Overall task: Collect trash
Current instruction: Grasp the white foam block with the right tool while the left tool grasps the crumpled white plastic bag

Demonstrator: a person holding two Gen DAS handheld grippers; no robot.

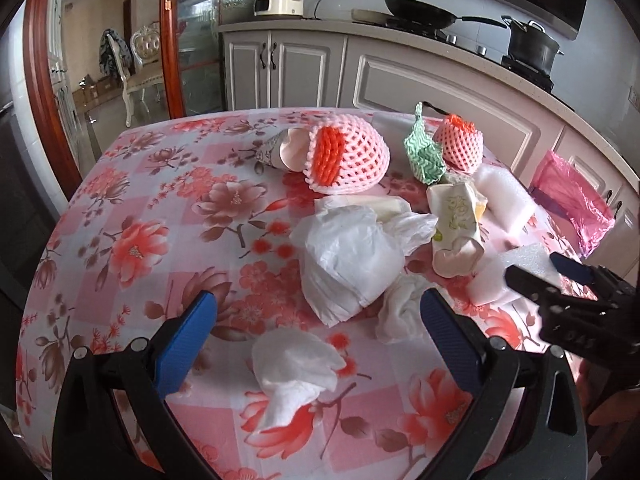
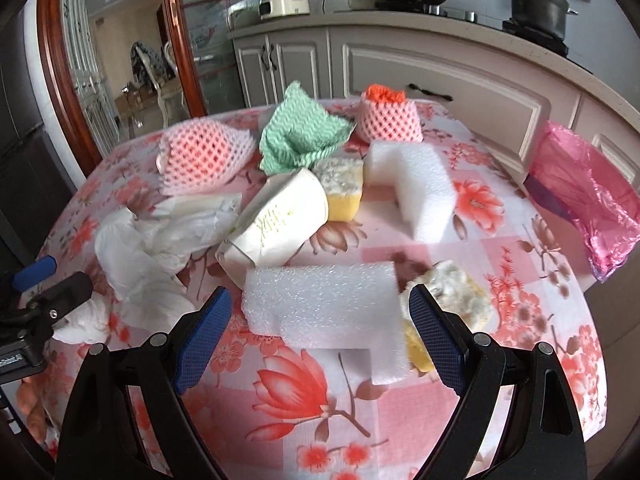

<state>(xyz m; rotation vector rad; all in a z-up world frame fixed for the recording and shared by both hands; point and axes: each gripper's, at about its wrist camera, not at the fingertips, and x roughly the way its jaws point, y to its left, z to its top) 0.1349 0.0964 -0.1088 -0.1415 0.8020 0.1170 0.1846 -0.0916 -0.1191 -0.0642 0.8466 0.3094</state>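
Floral tablecloth (image 1: 132,208): both tongs gape; only the right view shows yellow sponges (image 2: 344,196).

Left gripper (image 1: 318,330) and right gripper (image 2: 320,328) look alike: black frames with round silver screws, and fingers (image 1: 186,346) faced with ribbed blue pads

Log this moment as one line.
left hand-held gripper: open, empty | right hand-held gripper: open around foam piece | pink bag: at table edge
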